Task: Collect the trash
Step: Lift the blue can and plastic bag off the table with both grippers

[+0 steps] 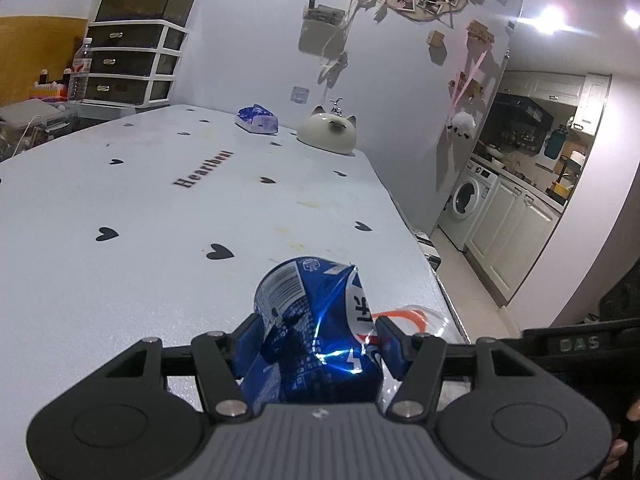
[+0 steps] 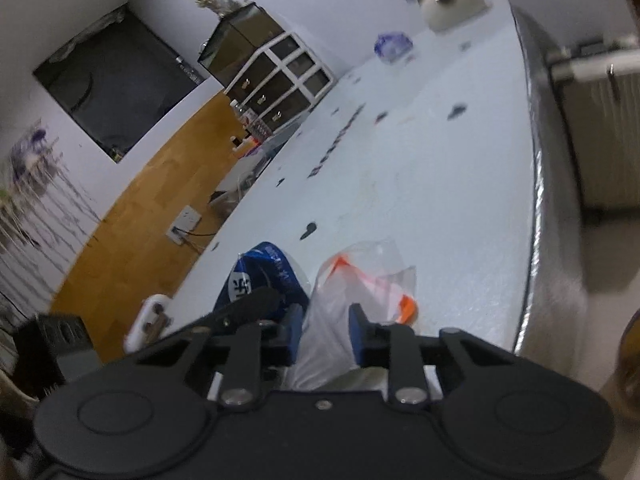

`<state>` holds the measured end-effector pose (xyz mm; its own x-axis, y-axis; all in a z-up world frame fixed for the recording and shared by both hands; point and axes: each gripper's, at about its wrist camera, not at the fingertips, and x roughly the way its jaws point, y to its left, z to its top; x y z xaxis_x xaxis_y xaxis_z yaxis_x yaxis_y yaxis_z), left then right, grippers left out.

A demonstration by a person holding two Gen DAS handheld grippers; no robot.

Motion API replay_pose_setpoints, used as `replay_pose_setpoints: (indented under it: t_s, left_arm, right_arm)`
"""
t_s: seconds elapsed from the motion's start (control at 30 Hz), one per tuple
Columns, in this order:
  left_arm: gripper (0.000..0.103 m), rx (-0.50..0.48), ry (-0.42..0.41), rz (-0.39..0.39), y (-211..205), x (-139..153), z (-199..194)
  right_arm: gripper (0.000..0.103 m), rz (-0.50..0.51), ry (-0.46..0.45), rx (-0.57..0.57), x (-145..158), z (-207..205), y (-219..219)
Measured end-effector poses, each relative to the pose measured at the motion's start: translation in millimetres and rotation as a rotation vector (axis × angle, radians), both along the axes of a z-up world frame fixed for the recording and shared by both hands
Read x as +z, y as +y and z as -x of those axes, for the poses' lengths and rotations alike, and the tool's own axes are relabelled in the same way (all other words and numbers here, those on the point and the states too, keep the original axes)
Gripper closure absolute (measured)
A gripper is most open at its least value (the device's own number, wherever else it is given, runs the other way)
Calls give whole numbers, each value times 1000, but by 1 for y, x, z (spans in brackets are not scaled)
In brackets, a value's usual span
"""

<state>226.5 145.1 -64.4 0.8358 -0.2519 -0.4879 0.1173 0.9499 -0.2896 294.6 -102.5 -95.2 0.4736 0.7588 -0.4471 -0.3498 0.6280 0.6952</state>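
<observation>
Gripping a crushed blue can (image 1: pixel 316 328), the left gripper (image 1: pixel 318 338) holds it just above the table (image 1: pixel 160 200); the right gripper (image 2: pixel 324 330) pinches a clear bag (image 2: pixel 340 320); bag lies at the can's three o'clock, near, mouth not visible.

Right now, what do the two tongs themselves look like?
Both are black, with paired linkage bars on silver pivot pins, round disc housings at each side, and blue pads on the fingers. The left tongs have a grey ribbed centre plate; the right tongs look all black. No cables or sleeves show.
</observation>
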Motion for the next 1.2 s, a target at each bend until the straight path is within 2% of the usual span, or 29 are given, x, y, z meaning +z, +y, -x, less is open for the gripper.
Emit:
replay_pose_setpoints:
  t_s: [0.07, 0.17, 0.37, 0.47, 0.6, 0.63, 0.67, 0.77, 0.8, 0.87, 0.97, 1.1, 1.2]
  left_arm:
    - [42, 7, 1, -2, -1, 0, 1]
    - [42, 26, 7, -2, 1, 2, 6]
    - [44, 73, -29, -13, 4, 16, 20]
    - [44, 90, -60, -44, 1, 27, 28]
    - [45, 64, -71, -73, -6, 33, 39]
    - [46, 48, -63, -59, -6, 32, 39]
    - [46, 23, -52, -9, -3, 29, 41]
    - [47, -62, -11, 250, 13, 13, 43]
    - [47, -60, -5, 290, 16, 7, 45]
    - [48, -38, 15, 295, 17, -2, 50]
    - [46, -22, 30, 362, 28, -10, 58]
    - [40, 39, 72, 345, 43, -17, 68]
    - [31, 72, 90, 322, 54, -17, 73]
  right_arm:
    - [78, 0, 28, 7, -5, -4, 5]
    - [82, 9, 19, -6, -3, 0, 10]
    - [85, 99, -104, -36, 18, 22, 8]
    - [85, 128, -172, -71, 34, 34, 0]
    - [85, 171, -243, -100, 49, 48, -7]
    - [85, 172, -250, -101, 51, 51, -9]
    - [85, 171, -251, -101, 52, 52, -9]
    - [85, 163, -247, -109, 48, 59, -11]
    - [85, 158, -247, -111, 47, 63, -12]
    - [86, 152, -252, -114, 45, 68, -12]
    - [86, 149, -266, -91, 47, 74, -9]
    - [87, 156, -313, -49, 55, 87, 1]
    - [87, 161, -357, -16, 63, 94, 11]
